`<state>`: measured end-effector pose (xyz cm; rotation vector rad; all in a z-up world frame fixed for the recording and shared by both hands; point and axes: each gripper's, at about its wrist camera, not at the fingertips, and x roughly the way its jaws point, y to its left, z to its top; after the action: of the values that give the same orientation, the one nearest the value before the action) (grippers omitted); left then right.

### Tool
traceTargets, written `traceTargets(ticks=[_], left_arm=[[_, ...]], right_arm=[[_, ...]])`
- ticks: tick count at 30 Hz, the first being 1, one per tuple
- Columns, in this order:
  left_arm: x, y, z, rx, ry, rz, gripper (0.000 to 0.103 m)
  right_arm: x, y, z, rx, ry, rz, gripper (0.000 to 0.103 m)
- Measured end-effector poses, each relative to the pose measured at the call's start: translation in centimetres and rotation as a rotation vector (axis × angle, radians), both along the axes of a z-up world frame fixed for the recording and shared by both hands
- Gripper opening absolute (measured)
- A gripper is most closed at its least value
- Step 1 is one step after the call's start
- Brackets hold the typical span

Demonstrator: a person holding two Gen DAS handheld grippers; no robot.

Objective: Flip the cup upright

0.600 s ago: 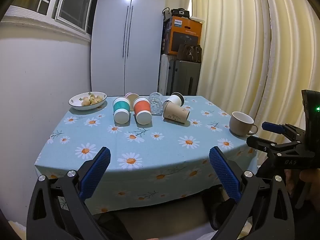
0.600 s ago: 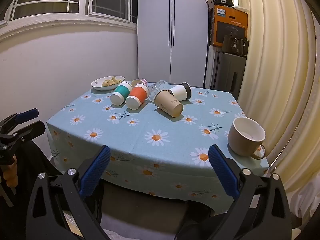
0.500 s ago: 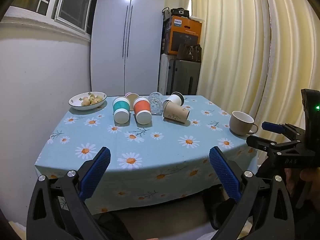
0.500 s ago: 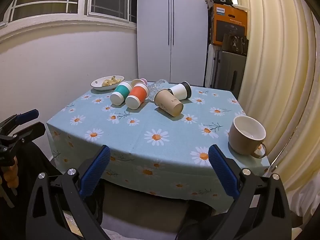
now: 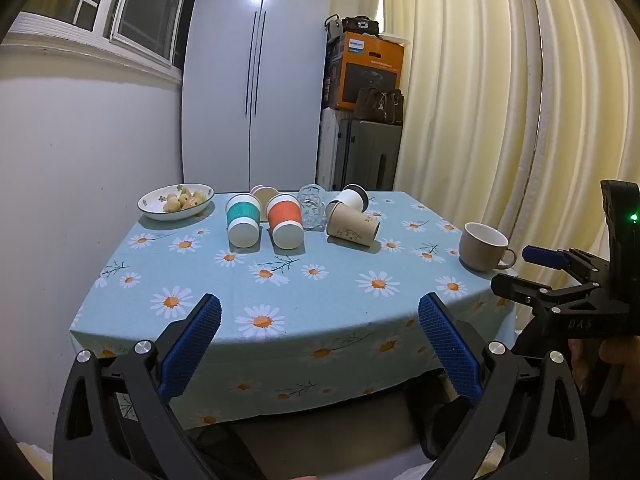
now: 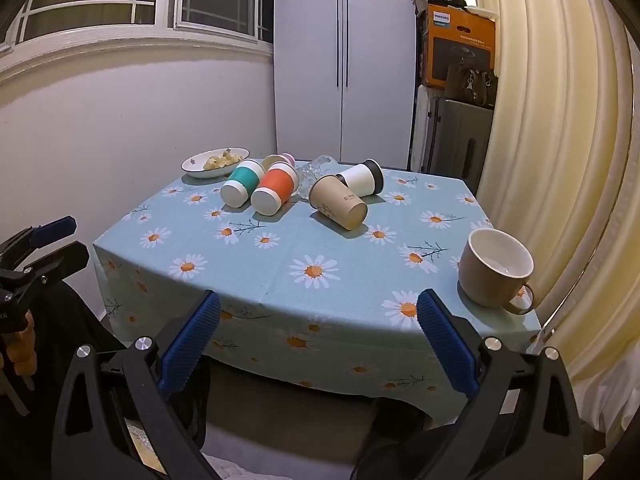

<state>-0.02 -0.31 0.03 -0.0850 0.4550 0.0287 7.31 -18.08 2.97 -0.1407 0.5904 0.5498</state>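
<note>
Several cups lie on their sides at the far middle of the table: a teal cup point(image 5: 242, 220) point(image 6: 240, 183), an orange cup point(image 5: 285, 221) point(image 6: 274, 189), a brown paper cup point(image 5: 352, 225) point(image 6: 339, 201), a white cup with a black lid point(image 5: 351, 199) point(image 6: 362, 178), a clear glass point(image 5: 311, 205) and a pink cup point(image 5: 264, 194) behind them. A beige mug point(image 5: 483, 246) point(image 6: 495, 268) stands upright at the right edge. My left gripper point(image 5: 319, 332) is open and empty before the table's front edge. My right gripper point(image 6: 318, 330) is open and empty, also short of the table.
A white bowl of food point(image 5: 176, 201) sits at the far left corner. The table wears a blue daisy cloth point(image 5: 280, 280). A wall runs along the left, curtains point(image 5: 500, 100) along the right, a white cabinet point(image 5: 256, 80) and stacked boxes behind.
Both views have shifted very slightly; nothing on the table has moved and both grippers stay open.
</note>
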Motion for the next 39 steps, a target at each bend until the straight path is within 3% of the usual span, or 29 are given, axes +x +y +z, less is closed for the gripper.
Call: traceTargets(ticks=[39], left_arm=[[-0.09,0.57,-0.15,0.004,0.006,-0.003,0.097]], right_arm=[[0.02,0.00,0.02,-0.015,0.005,0.006,0.097]])
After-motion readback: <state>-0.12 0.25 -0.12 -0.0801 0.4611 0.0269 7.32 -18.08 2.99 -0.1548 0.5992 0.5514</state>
